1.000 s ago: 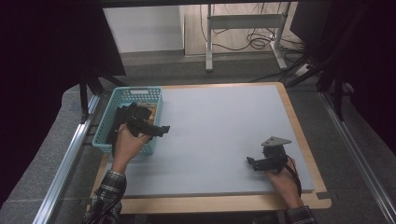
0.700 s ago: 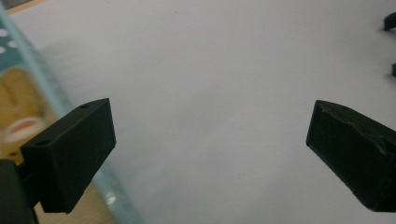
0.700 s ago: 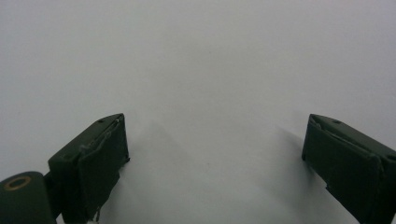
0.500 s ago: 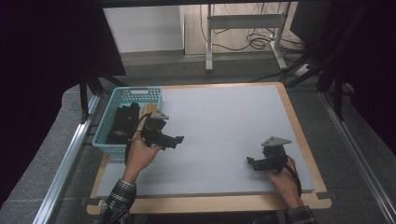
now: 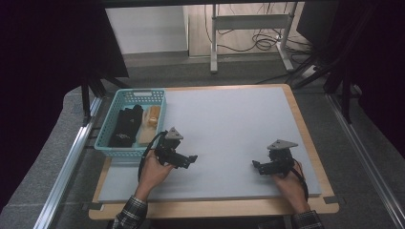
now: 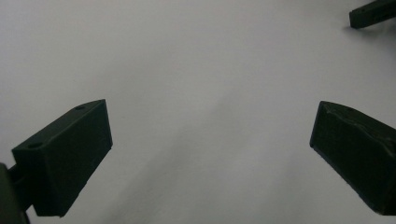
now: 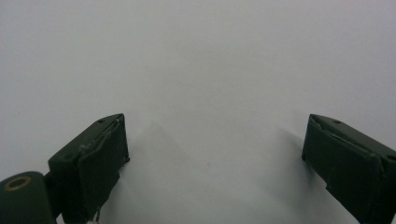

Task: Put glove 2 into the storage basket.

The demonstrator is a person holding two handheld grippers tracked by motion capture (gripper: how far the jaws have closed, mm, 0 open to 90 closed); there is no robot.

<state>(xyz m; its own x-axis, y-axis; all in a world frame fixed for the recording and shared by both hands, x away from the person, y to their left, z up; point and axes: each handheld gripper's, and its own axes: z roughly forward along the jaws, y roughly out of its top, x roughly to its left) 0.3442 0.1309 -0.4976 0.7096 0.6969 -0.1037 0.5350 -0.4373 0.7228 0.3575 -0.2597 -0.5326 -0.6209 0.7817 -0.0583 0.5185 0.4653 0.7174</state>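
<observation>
High view: left gripper (image 5: pixel 190 160) just right of teal basket (image 5: pixel 112 144) holding black cloth (image 5: pixel 125 128); right gripper (image 5: pixel 256 166) well apart. Gripper views add both jaws wide, empty, over grey mat (image 6: pixel 196 70).

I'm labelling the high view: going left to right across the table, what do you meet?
Black cloth in the basket → tan item in the same basket → left tongs → right tongs, both open above the grey mat.
</observation>
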